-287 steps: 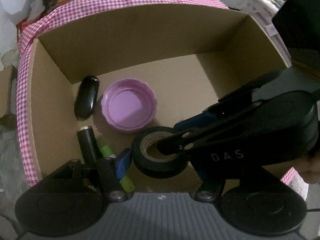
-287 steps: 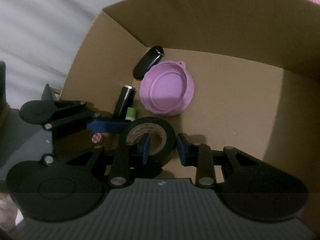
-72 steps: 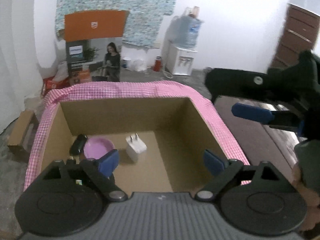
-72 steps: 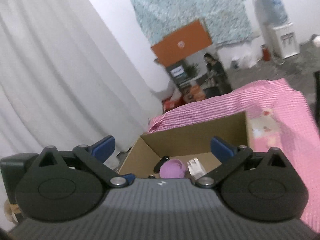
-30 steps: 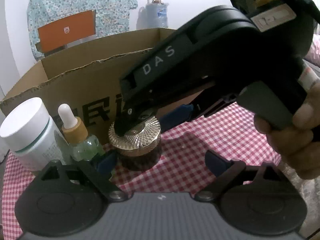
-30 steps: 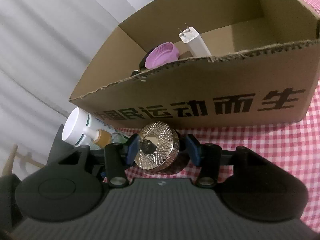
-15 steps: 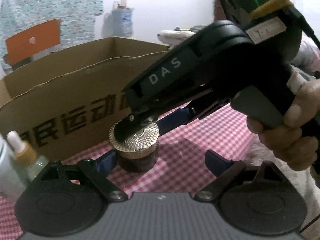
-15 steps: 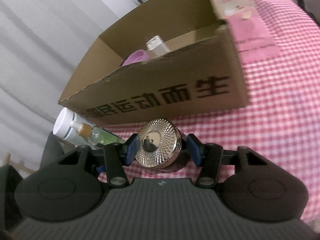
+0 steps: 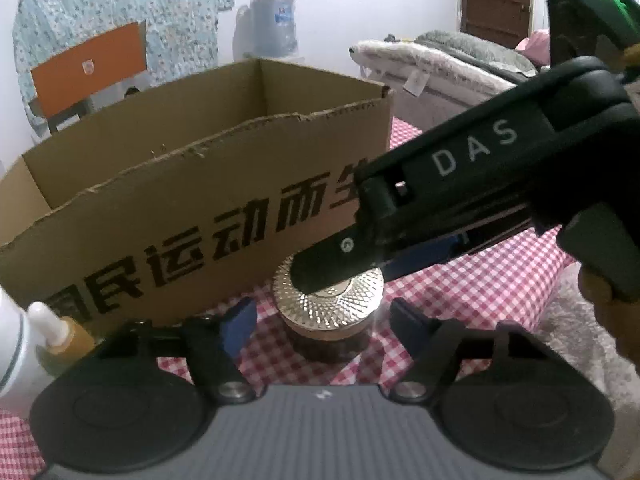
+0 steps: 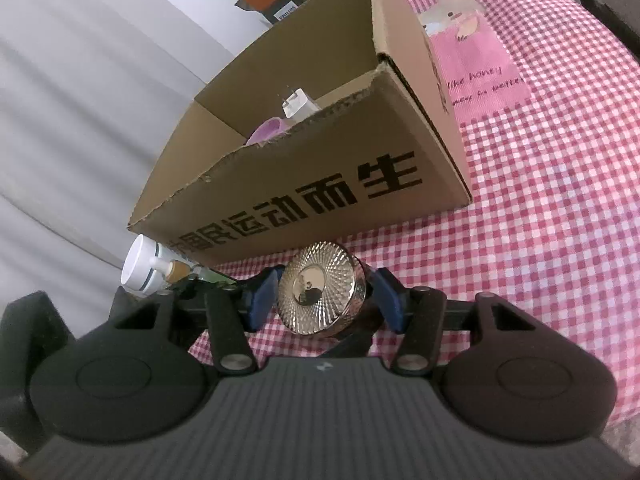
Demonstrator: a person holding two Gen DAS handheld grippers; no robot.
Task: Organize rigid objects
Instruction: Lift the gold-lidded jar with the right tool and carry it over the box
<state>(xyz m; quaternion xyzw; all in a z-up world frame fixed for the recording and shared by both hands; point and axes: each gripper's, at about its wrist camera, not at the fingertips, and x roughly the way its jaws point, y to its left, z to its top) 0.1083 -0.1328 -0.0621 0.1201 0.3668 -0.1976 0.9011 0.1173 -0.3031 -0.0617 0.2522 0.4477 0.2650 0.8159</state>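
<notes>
A dark jar with a faceted gold lid (image 10: 322, 294) is held between the blue pads of my right gripper (image 10: 323, 300), which is shut on it, tilted, just above the pink checked cloth. In the left wrist view the same jar (image 9: 328, 312) sits between the fingers of my open left gripper (image 9: 320, 322), which does not touch it; the right gripper's black body (image 9: 460, 200) reaches over the lid. The cardboard box (image 10: 304, 176) stands just behind the jar. It holds a purple lid (image 10: 266, 130) and a white charger (image 10: 298, 106).
A white-capped tube (image 10: 140, 270) and a green dropper bottle (image 9: 60, 334) stand left of the jar by the box front. The pink checked cloth (image 10: 552, 208) stretches to the right. A grey blanket (image 9: 460, 60) lies behind the box.
The right gripper has kept its hold on the jar and tilted it a little. The left gripper has swung right, so the tube and dropper bottle slid to the view's left edge.
</notes>
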